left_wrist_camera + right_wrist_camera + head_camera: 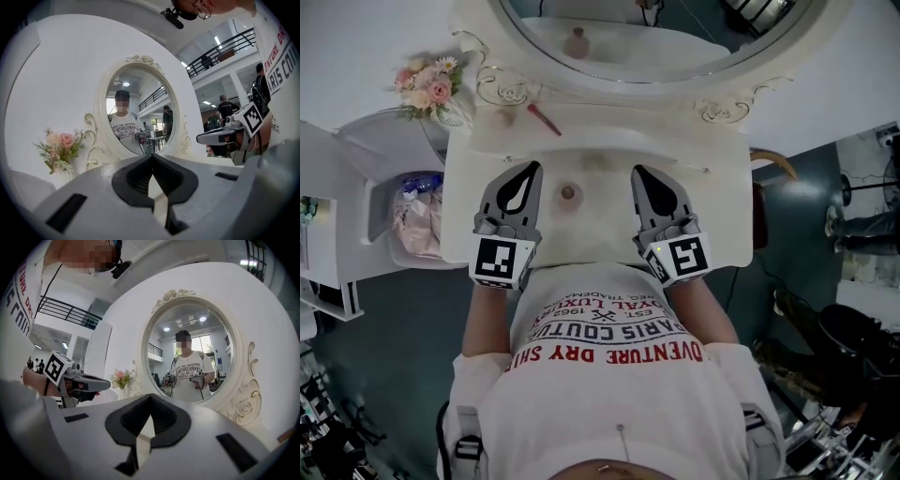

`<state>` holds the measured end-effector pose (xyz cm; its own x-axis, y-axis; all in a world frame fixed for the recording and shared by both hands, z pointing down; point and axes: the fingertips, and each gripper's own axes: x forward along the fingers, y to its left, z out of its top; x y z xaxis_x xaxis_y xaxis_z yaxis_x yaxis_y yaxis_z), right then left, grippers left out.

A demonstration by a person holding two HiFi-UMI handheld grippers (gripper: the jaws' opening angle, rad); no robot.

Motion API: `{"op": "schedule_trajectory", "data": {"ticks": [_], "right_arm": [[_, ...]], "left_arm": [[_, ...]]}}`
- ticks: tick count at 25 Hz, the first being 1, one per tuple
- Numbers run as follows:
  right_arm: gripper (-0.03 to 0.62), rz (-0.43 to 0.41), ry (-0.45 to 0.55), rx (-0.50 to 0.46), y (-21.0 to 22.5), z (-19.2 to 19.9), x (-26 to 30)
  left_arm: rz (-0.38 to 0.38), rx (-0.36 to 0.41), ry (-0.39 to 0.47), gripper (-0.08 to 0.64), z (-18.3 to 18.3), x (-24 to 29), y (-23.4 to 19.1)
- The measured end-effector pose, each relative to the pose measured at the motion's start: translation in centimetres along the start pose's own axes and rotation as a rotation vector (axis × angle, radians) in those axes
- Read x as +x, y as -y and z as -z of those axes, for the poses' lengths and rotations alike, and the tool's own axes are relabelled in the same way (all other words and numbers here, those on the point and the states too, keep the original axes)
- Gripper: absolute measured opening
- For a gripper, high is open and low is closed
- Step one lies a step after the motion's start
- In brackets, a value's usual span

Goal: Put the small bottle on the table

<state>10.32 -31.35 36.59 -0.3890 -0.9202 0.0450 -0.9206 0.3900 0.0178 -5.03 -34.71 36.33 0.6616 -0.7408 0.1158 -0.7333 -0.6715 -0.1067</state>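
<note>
The small bottle [567, 193] stands on the white dressing table [712, 197], seen from above as a small round brownish top. It is midway between my two grippers and neither touches it. My left gripper [533, 168] is to its left, jaws together with nothing in them; in the left gripper view its tips [151, 157] meet in front of the mirror. My right gripper [637, 172] is to the bottle's right, also shut and empty, and its tips [150, 396] meet in the right gripper view. Neither gripper view shows the bottle.
An oval mirror [656, 42] in an ornate white frame rises at the table's back. A red stick-like item [544, 119] lies at the back left, near a vase of pink flowers [427, 86]. A white bin with a bag [414, 220] is left of the table.
</note>
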Motion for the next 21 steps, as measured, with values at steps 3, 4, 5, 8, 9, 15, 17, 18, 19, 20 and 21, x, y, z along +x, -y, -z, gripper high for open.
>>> {"op": "schedule_trajectory", "data": {"ticks": [3, 4, 5, 8, 9, 15, 17, 18, 19, 20, 21], "right_arm": [[-0.002, 0.008, -0.001, -0.001, 0.0, 0.1, -0.2], [-0.002, 0.007, 0.000, -0.009, -0.1, 0.1, -0.3], [-0.002, 0.007, 0.000, -0.015, -0.1, 0.2, -0.4], [-0.002, 0.007, 0.003, -0.017, -0.4, 0.1, -0.4], [-0.002, 0.007, 0.003, -0.018, -0.5, 0.1, -0.4], [-0.002, 0.019, -0.004, -0.023, -0.6, 0.4, -0.4], [-0.002, 0.016, -0.005, -0.023, -0.8, 0.5, -0.3], [-0.002, 0.018, -0.007, -0.021, -0.8, 0.6, -0.3], [-0.002, 0.022, -0.010, -0.017, -0.8, 0.7, -0.3], [-0.002, 0.026, -0.014, -0.013, -0.8, 0.8, -0.3], [-0.002, 0.031, -0.017, -0.010, -0.8, 0.9, -0.3]], "left_arm": [[-0.009, -0.007, 0.007, 0.008, -0.2, -0.3, -0.2], [-0.014, -0.008, 0.005, 0.008, 0.0, -0.5, -0.4], [-0.020, -0.006, -0.001, 0.008, 0.3, -0.6, -0.5], [-0.036, -0.007, -0.010, 0.008, 0.6, -1.0, -0.9], [-0.037, -0.010, -0.008, 0.008, 0.4, -1.0, -0.9], [-0.035, -0.016, -0.007, 0.008, 0.7, -1.3, -0.9], [-0.029, -0.024, 0.000, 0.008, 0.5, -1.3, -0.8], [-0.026, -0.027, 0.002, 0.008, 0.5, -1.3, -0.7], [-0.024, -0.030, 0.002, 0.008, 0.7, -1.3, -0.7], [-0.022, -0.031, 0.001, 0.008, 0.8, -1.4, -0.6], [-0.021, -0.033, 0.000, 0.008, 1.0, -1.4, -0.6]]}}
